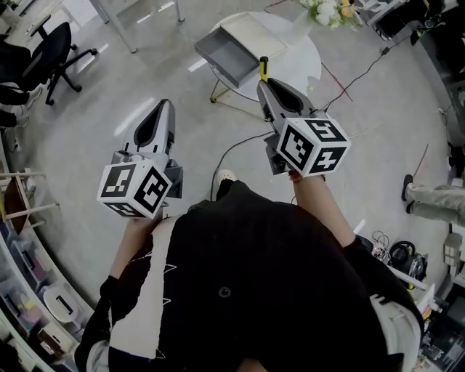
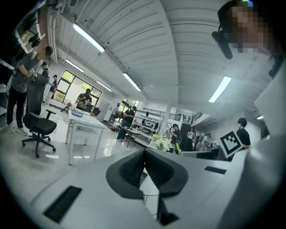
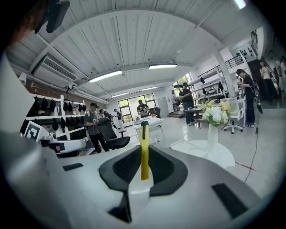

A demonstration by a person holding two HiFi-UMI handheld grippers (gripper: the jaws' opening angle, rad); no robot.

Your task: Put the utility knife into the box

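Observation:
A yellow utility knife [image 1: 264, 68] with a black tip sticks up from my right gripper [image 1: 265, 82], which is shut on it. In the right gripper view the utility knife [image 3: 144, 150] stands upright between the black pads [image 3: 166, 167]. A grey open box [image 1: 227, 57] lies on the round white table [image 1: 309, 62] just beyond and left of the knife. My left gripper [image 1: 165, 106] is held over the floor, lower left of the table. Its jaws [image 2: 144, 166] are shut with nothing between them.
A beige flat piece [image 1: 256, 35] lies next to the box. A vase of flowers [image 1: 327, 11] stands at the table's far side, the same vase [image 3: 213, 118] showing in the right gripper view. A black office chair [image 1: 54, 54] stands far left. Cables cross the floor. Several people stand about.

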